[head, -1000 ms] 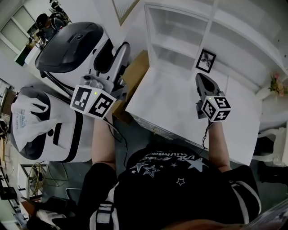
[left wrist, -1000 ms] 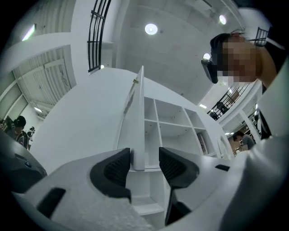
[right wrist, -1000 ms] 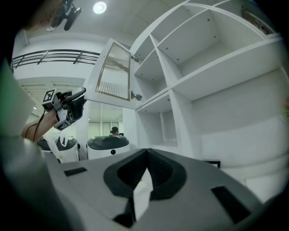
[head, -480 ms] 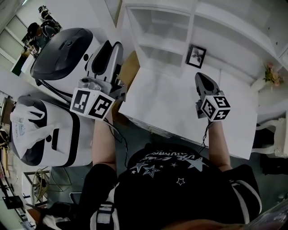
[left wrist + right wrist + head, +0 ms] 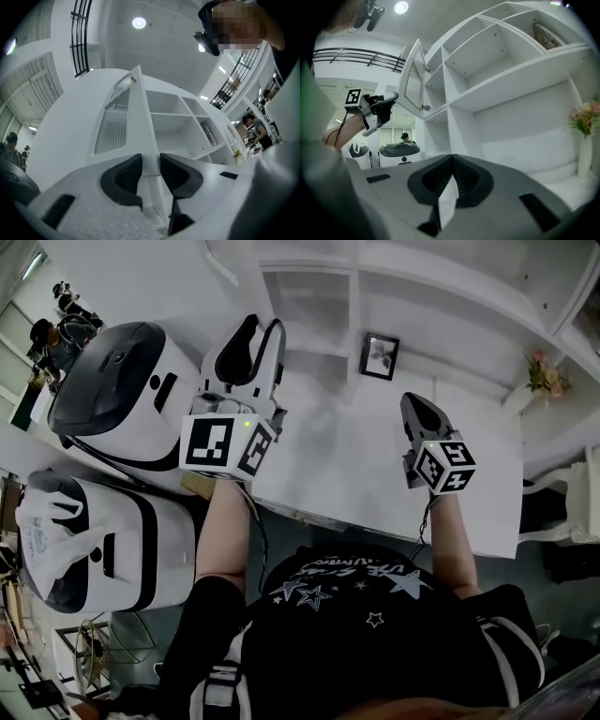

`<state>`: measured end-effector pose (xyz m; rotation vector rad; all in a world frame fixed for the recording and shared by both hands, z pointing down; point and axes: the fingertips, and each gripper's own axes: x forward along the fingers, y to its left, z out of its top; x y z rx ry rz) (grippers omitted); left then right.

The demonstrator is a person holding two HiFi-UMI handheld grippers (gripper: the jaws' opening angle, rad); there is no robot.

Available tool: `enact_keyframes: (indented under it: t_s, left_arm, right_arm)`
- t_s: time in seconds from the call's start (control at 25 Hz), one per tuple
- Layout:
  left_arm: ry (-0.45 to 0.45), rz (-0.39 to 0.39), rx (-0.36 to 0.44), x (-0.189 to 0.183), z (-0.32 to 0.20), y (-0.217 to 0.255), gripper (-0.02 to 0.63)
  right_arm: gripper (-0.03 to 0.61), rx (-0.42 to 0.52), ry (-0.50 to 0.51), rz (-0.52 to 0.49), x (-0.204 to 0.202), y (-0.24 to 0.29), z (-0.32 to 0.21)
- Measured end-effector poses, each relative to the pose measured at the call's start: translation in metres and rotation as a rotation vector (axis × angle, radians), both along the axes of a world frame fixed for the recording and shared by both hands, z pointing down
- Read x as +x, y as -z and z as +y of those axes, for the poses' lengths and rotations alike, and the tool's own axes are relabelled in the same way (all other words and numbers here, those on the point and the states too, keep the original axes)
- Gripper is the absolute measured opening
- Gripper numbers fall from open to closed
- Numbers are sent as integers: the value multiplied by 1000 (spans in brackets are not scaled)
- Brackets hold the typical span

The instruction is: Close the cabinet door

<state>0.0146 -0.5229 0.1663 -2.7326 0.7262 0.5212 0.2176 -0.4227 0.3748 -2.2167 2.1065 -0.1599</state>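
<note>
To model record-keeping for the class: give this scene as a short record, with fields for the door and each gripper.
cabinet door: open, standing out from the shelves
left gripper: closed on the door's edge; jaws have just been opening slightly
right gripper: jaws together, nothing held, apart from the door
shelf item: picture frame

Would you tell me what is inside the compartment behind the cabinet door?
Bare shelves. The left hand-held gripper, jaws just eased wider on the cabinet door's edge, covers the compartment's lower corner.
</note>
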Motion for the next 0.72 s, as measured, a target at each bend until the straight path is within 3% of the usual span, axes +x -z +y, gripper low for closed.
enact_keyframes:
  t_s: [0.36, 0.72]
  left_arm:
    - [42, -55, 10, 87, -13, -1, 124]
    - [53, -115, -50, 131, -32, -1, 115]
  right_arm:
    - [6, 8, -82, -2, 45, 1, 38]
    - [6, 5, -99, 4, 73, 1, 49]
